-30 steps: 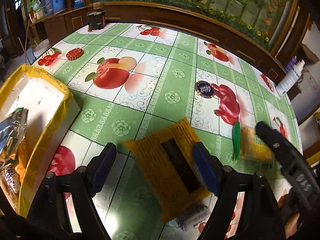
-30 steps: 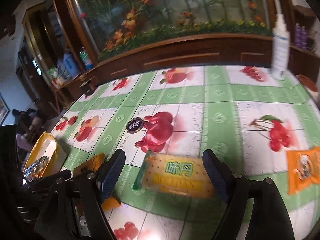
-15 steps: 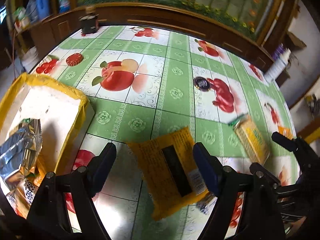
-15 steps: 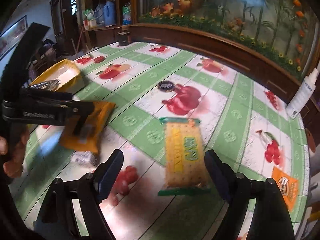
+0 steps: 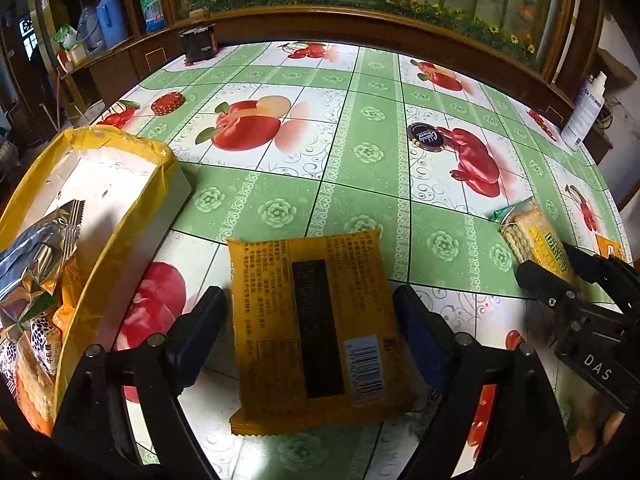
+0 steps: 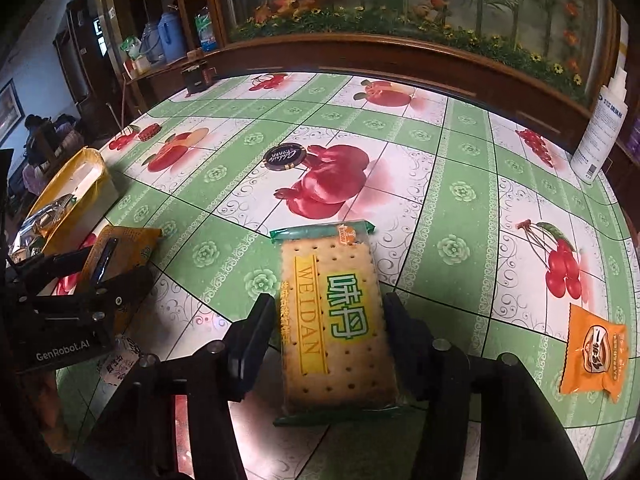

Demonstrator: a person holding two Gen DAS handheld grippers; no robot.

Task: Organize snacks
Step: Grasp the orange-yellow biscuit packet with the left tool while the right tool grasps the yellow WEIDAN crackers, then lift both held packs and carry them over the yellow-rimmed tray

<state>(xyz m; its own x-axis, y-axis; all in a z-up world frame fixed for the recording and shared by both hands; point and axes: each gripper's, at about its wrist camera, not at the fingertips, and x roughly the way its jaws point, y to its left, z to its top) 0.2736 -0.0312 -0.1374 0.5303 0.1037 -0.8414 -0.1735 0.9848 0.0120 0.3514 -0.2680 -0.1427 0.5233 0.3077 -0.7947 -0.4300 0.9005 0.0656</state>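
A yellow snack packet (image 5: 316, 328) lies face down on the table between the fingers of my left gripper (image 5: 312, 332). The jaws are open around it and a small gap shows on each side. A cracker pack marked WEIDAN (image 6: 336, 320) lies between the fingers of my right gripper (image 6: 326, 336), which stand close to its long sides. I cannot tell whether they press it. The pack also shows in the left wrist view (image 5: 536, 240). A yellow-lined box (image 5: 120, 184) at the left holds several snack packets.
An orange snack packet (image 6: 592, 352) lies at the right, a small white packet (image 6: 120, 360) under the left gripper. A dark round lid (image 6: 284, 156), a white bottle (image 6: 600, 136) and a dark box (image 5: 198, 44) stand farther back on the fruit-print tablecloth.
Both grippers have lowered over their packets. The right gripper's fingers have closed in from wide open to beside the cracker pack. The left gripper now straddles the squared-up yellow packet.
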